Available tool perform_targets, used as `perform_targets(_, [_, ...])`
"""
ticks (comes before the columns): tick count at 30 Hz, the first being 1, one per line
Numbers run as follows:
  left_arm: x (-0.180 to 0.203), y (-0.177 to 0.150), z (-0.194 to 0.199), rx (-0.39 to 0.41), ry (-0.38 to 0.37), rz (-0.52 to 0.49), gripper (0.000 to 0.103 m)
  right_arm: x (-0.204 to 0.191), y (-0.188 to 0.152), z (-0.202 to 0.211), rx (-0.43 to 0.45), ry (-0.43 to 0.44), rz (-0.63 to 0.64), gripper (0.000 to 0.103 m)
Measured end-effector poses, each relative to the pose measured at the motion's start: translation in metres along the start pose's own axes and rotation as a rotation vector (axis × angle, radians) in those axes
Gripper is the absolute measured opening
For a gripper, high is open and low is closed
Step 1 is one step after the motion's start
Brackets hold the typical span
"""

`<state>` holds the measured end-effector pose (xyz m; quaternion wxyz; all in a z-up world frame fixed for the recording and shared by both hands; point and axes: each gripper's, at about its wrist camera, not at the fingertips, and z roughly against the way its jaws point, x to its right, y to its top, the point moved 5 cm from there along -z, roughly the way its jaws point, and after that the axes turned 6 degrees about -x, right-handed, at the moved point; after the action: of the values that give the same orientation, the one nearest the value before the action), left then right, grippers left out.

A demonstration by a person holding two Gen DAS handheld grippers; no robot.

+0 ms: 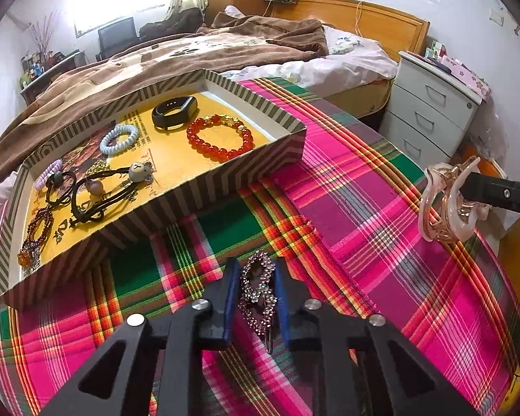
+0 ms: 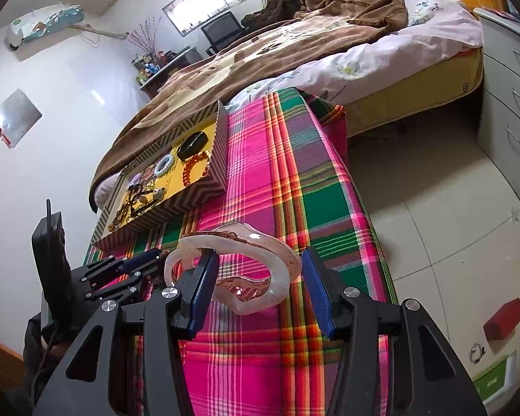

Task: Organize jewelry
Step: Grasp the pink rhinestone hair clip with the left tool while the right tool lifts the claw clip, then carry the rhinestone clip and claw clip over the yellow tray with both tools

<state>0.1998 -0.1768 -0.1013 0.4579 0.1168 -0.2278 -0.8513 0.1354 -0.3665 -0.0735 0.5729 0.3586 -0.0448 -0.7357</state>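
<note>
Down on the plaid-covered worktop [image 1: 346, 187], the left claw [image 1: 256, 294] has its blue pads [image 1: 230, 298] drawn in narrow on either side of a rhinestone hair clip [image 1: 258, 287]; the clip lies on the cloth between them, and the pads appear to touch its sides. At about eleven o'clock from that claw sits the striped tray [image 1: 204, 190], its yellow floor holding a black wristband [image 1: 174, 112], a red bead bracelet [image 1: 220, 138], a pale blue coil tie [image 1: 118, 138], a lilac coil tie [image 1: 48, 173], black elastic ties with a bear charm [image 1: 140, 172] and a dark bead bracelet [image 1: 38, 228]. The right claw [image 2: 256, 284] is roughly half open. A translucent pink claw clip [image 2: 232, 270] hangs around its left finger [image 2: 201, 287], above the cloth, clear of the other finger; whether the pads press it I cannot tell. In the left wrist view the same clip [image 1: 447, 201] shows at three o'clock, well apart from the tray.
</note>
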Motion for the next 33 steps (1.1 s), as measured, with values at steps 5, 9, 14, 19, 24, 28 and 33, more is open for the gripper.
perform_targets(5, [-0.002, -0.001, 0.007, 0.013, 0.0, 0.015, 0.013, -0.003, 0.0, 0.002, 0.003, -0.002, 0.004, 0.05])
perform_targets(9, [-0.005, -0.001, 0.015, 0.03, 0.001, 0.028, 0.013, -0.006, -0.001, 0.003, 0.004, 0.0, 0.009, 0.05])
perform_targets(14, [-0.008, 0.0, 0.031, 0.061, 0.005, 0.04, 0.013, -0.012, 0.0, 0.005, 0.007, 0.005, 0.018, 0.05])
perform_targets(19, [-0.017, 0.0, 0.048, 0.095, 0.021, 0.065, 0.013, -0.02, 0.002, 0.01, 0.018, 0.009, 0.033, 0.05])
perform_targets(24, [-0.03, 0.001, 0.067, 0.131, 0.045, 0.091, 0.013, -0.032, 0.008, 0.014, 0.038, 0.014, 0.053, 0.05])
perform_targets(28, [-0.042, 0.003, 0.086, 0.169, 0.067, 0.115, 0.013, -0.046, 0.014, 0.014, 0.047, 0.022, 0.077, 0.05])
perform_targets(33, [-0.063, 0.003, 0.102, 0.198, 0.086, 0.152, 0.013, -0.069, 0.025, 0.009, 0.057, 0.039, 0.118, 0.05])
